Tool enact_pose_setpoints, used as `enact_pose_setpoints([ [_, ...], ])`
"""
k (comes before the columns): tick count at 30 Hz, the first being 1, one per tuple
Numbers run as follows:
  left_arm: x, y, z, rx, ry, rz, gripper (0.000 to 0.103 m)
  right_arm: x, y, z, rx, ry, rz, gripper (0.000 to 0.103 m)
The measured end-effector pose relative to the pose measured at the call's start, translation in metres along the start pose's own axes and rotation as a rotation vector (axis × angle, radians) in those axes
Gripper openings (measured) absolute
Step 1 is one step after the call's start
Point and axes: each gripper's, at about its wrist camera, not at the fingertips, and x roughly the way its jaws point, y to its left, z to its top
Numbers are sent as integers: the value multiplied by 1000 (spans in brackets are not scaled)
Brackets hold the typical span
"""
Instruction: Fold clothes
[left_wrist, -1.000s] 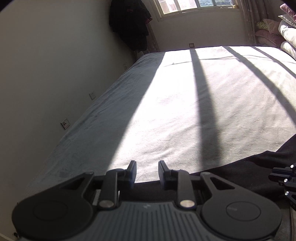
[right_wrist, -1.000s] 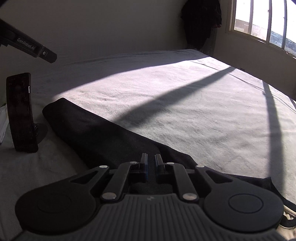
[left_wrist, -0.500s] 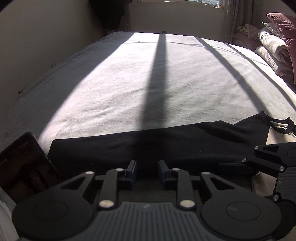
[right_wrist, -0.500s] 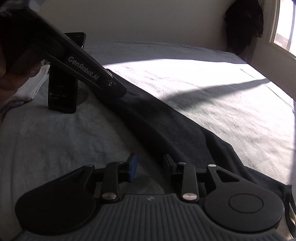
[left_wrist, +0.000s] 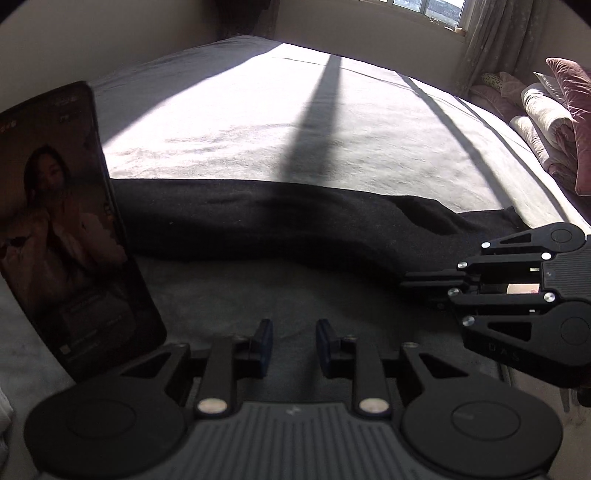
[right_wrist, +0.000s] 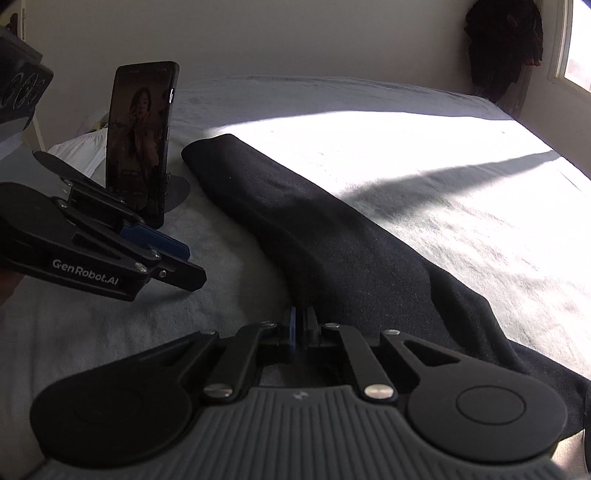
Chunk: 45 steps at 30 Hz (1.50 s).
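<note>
Clothing (right_wrist: 332, 236), a long dark folded strip, lies across the bed (right_wrist: 424, 155), its end just beside the propped phone (right_wrist: 140, 140). Right gripper (right_wrist: 300, 325) pinches shut on its near edge; left gripper (left_wrist: 293, 341) hovers parted near the phone, holding nothing.

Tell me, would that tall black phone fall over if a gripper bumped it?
Probably. The tall black phone stands upright on a small round stand, on a soft grey bedsheet, so it looks tippy. The left hand-held gripper is close beside it.
</note>
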Motion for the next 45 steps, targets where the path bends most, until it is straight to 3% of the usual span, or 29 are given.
enact_pose_setpoints([
  [4, -4, 1, -6, 11, 9, 7, 26, 4, 0, 0, 14, 45, 35, 8],
  [5, -5, 1, -8, 10, 7, 7, 26, 2, 2, 2, 22, 35, 27, 16],
  [12, -12, -8, -26, 6, -5, -7, 28, 6, 18, 16, 7, -56, 6, 25],
  [14, -13, -12, -31, 26, -6, -1, 32, 16, 17, 19, 36, -41, 22, 25],
  [17, -15, -16, -35, 44, -10, 12, 34, 29, 16, 19, 59, 16, 81, 36],
  [21, -19, -33, -38, 65, -37, -16, 38, -3, -8, 14, 205, -47, 118, 36],
  [27, -23, -90, -32, 157, -114, -128, 59, -68, -46, -34, 320, -122, -73, 46],
  [32, -26, -139, -28, 236, -175, -223, 66, -113, -72, -84, 421, -112, -226, 51],
  [37, -15, -198, -28, 351, -200, -314, 86, -154, -81, -124, 489, -131, -365, 61],
  [45, 8, -263, -56, 535, -209, -419, 94, -197, -92, -190, 545, -99, -572, 68],
])
